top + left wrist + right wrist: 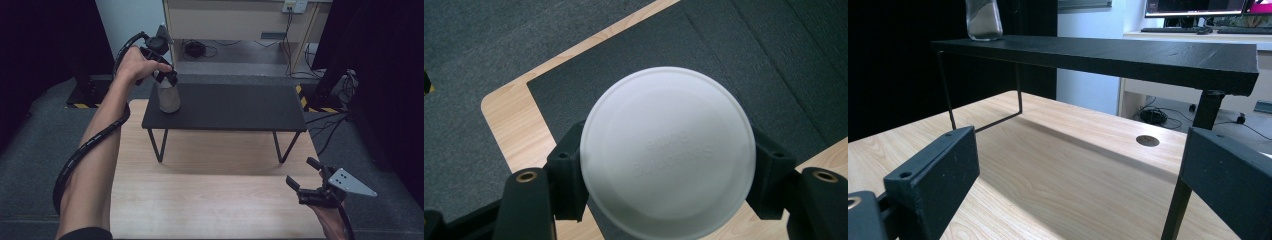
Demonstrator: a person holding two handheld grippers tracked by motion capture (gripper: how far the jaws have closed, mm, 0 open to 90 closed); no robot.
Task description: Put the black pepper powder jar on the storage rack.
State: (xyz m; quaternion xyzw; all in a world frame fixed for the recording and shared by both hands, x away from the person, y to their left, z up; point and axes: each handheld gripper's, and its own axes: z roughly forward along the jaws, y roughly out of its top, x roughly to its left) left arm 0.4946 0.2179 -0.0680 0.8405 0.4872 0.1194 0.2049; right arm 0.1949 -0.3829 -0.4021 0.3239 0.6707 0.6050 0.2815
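Left gripper reaches straight down over the white bottle, clamped on its top; the bottle stands upright at the left end of the black shelf above the desk; right gripper, jaws apart, idles far off.

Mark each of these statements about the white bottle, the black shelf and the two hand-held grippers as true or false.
1. The left hand-held gripper is clamped on the white bottle. True.
2. The bottle lies on its side on the wooden table. False: it stands upright on the black shelf.
3. The right hand-held gripper has its jaws open, holding nothing. True.
4. The bottle stands at the shelf's right end. False: it stands near the left end in the high view.
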